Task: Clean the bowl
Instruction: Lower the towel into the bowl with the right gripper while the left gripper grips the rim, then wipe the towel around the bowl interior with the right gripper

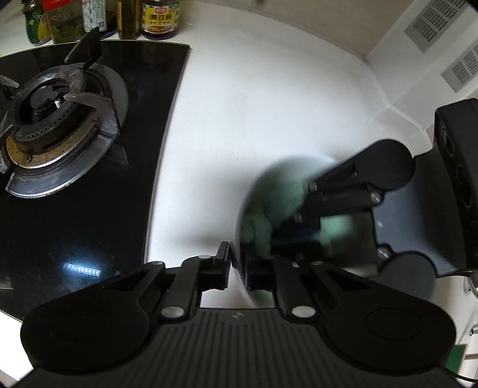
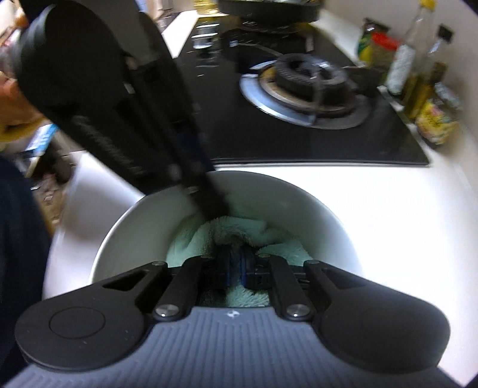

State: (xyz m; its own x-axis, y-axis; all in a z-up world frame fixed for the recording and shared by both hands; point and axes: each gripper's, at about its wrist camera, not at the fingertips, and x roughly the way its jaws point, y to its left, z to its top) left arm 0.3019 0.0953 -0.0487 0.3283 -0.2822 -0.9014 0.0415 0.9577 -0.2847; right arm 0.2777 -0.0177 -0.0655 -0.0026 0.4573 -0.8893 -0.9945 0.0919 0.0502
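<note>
A white bowl [image 1: 316,162] stands on the white counter next to the hob, and my left gripper [image 1: 236,262] is shut on its near rim, one finger outside and one inside. In the right wrist view that same left gripper [image 2: 209,203] comes down from the upper left onto the bowl's [image 2: 322,215] far rim. A pale green fluffy cloth [image 2: 239,229] lies inside the bowl. My right gripper [image 2: 236,268] is shut on the cloth, low in the bowl. In the left wrist view the right gripper [image 1: 298,229] and the cloth [image 1: 277,191] are blurred.
A black glass hob [image 1: 89,223] with a gas burner [image 1: 50,125] lies left of the bowl. Bottles and jars [image 1: 158,18] line the wall behind it. White counter [image 1: 254,104] stretches to the back wall. A person's hand [image 2: 12,98] shows at the left edge.
</note>
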